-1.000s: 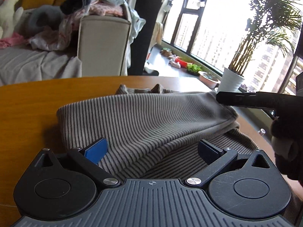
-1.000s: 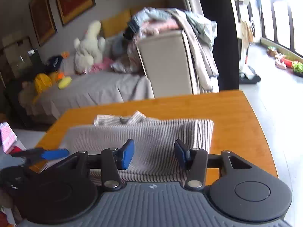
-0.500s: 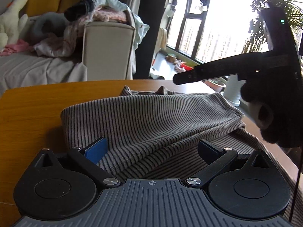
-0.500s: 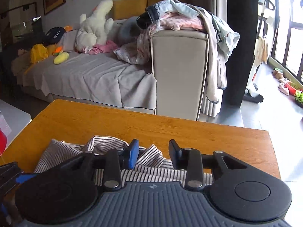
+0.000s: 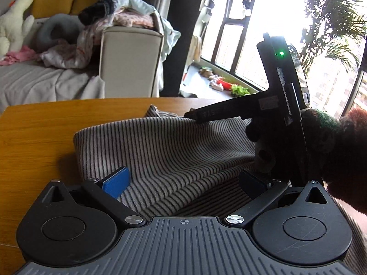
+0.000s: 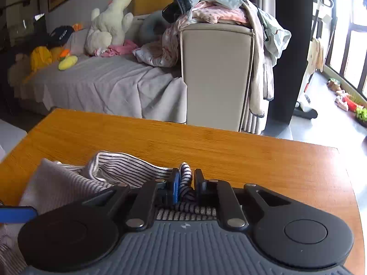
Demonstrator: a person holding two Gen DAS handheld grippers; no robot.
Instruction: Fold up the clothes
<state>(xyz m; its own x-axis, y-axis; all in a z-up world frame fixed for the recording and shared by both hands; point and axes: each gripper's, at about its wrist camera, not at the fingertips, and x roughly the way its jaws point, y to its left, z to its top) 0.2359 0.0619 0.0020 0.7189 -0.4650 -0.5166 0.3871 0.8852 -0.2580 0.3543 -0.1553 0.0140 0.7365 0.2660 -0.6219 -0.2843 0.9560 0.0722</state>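
Both views sit low, just behind their own gripper, close over the table [image 5: 34, 126]. Left wrist view faces the windows [image 5: 252, 45] at frame right; right wrist view faces the sofa [image 6: 91, 80] at frame left. Shared: striped garment [image 5: 172, 149], table, sofa armrest [image 6: 215, 73] piled with clothes.

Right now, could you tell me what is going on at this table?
A person is folding a striped garment on the wooden table with two handheld grippers. The right gripper has its fingers shut on a bunched edge of the garment. The left gripper is open, low over the folded cloth, gripping nothing.
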